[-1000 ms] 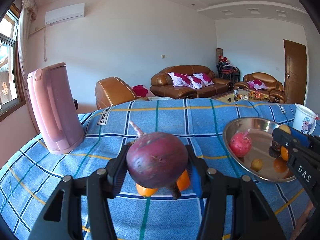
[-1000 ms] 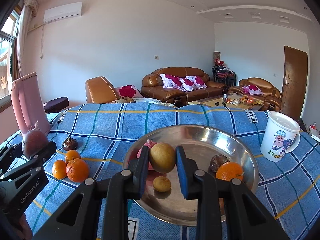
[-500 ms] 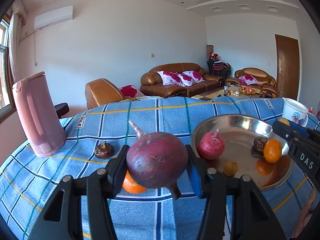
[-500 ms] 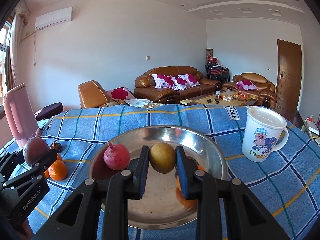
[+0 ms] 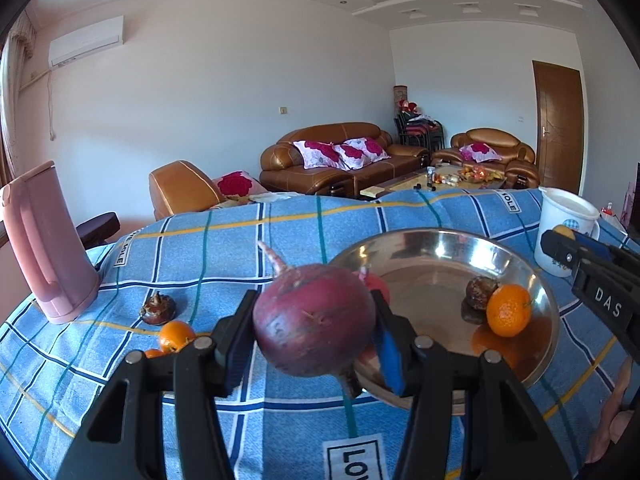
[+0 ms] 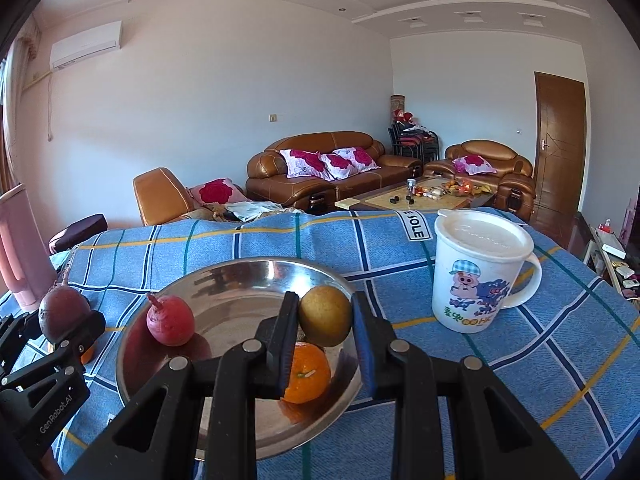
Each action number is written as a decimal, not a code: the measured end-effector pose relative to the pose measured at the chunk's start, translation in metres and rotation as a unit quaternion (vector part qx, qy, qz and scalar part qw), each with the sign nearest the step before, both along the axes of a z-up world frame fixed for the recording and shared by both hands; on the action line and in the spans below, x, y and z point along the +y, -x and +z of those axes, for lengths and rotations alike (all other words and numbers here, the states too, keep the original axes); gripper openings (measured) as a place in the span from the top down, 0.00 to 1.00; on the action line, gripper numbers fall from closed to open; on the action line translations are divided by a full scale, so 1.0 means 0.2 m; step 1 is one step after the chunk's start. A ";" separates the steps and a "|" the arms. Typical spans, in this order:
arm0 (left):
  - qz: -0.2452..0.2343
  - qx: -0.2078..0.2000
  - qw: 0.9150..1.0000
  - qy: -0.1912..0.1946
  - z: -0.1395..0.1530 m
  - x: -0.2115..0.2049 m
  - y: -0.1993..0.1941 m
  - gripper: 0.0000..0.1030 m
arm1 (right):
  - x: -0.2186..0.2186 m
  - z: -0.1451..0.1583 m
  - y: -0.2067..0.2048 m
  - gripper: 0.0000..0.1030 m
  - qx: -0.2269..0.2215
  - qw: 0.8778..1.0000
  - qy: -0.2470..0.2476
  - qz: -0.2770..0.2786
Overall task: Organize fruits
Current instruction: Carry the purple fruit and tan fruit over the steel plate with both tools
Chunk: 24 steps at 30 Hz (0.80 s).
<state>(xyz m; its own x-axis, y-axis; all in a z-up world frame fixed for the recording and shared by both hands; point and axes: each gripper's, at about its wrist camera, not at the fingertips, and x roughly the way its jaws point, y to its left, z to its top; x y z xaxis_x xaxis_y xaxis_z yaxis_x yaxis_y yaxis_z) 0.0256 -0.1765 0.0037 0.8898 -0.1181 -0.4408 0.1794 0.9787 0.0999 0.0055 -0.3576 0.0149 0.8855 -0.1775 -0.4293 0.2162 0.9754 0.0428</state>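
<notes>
My left claw (image 5: 314, 334) is matte black plastic, built as two triangular open-frame arms, each fastened with round silver screws (image 5: 203, 343). Its fingers (image 5: 234, 344) carry blue pads on the inner faces. The right claw (image 6: 325, 334) matches: black frame, silver screws, blue pad lining. From the left camera its side reads "DAS" in white. From the right camera the left claw's side reads "GenRobot.AI" in white. A bare hand (image 5: 612, 420) shows at that frame's lower right edge.

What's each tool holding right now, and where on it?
Left tool grips the purple beet across its round sides. Right tool pinches the small brownish-yellow fruit across its middle.
</notes>
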 end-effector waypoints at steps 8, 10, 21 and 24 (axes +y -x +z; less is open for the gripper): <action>-0.023 0.012 1.000 0.000 0.00 -0.14 -0.03 0.46 | -0.05 0.00 -0.04 0.72 0.009 1.000 0.006 0.004; -0.027 0.020 0.999 0.001 -0.01 -0.16 -0.05 0.46 | -0.05 -0.01 -0.06 0.72 0.014 1.000 0.008 0.007; -0.051 0.067 0.996 -0.001 -0.05 -0.28 -0.15 0.46 | -0.06 -0.05 -0.18 0.72 0.044 0.999 0.001 0.029; -0.055 0.084 0.995 -0.012 -0.07 -0.32 -0.17 0.46 | -0.06 -0.07 -0.23 0.72 0.056 0.998 -0.007 0.042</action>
